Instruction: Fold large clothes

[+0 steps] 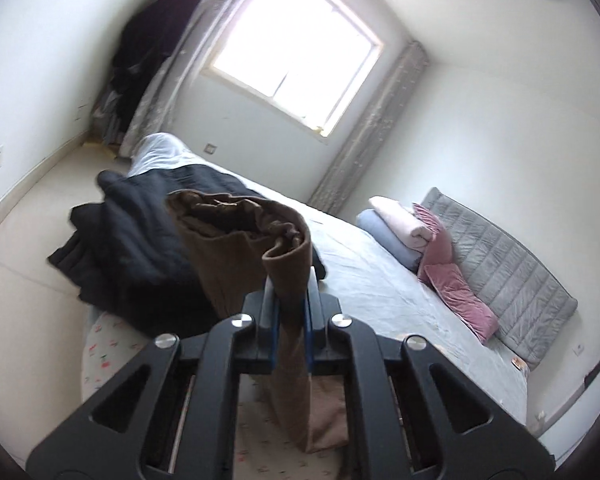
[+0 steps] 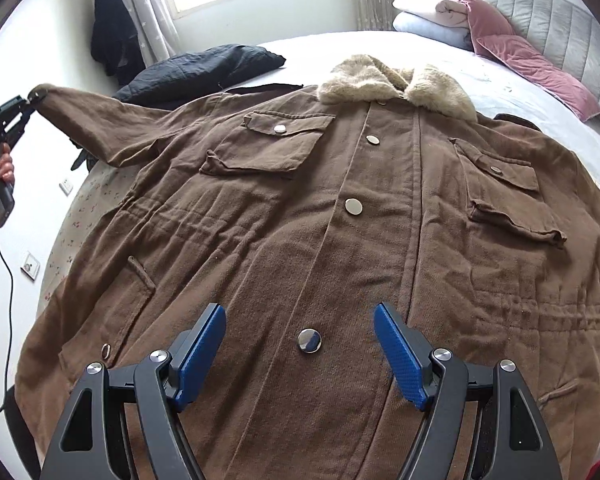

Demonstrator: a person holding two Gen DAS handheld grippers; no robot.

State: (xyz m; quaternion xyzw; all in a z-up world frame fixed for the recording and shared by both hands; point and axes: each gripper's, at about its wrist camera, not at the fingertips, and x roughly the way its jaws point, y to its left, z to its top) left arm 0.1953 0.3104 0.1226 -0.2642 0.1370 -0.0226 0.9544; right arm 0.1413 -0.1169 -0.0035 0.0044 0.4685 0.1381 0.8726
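Observation:
A large brown jacket (image 2: 300, 200) with a beige fur collar (image 2: 396, 84) and metal snap buttons lies face up, spread on the bed. My right gripper (image 2: 300, 320) is open and hovers just above its lower front, over a snap button (image 2: 309, 340). My left gripper (image 1: 288, 284) is shut on the cuff of the jacket's left sleeve (image 1: 252, 232) and holds it up off the bed's left side. In the right wrist view the left gripper (image 2: 24, 110) shows at the far left, with the sleeve (image 2: 112, 120) stretched out.
A dark quilted garment (image 2: 204, 68) lies on the bed (image 1: 380, 280) beyond the sleeve. Folded blankets (image 2: 432, 16), a pink cushion (image 2: 532, 60) and a grey headboard (image 2: 548, 12) are at the far right. Dark clothes (image 2: 112, 36) hang by the window curtain.

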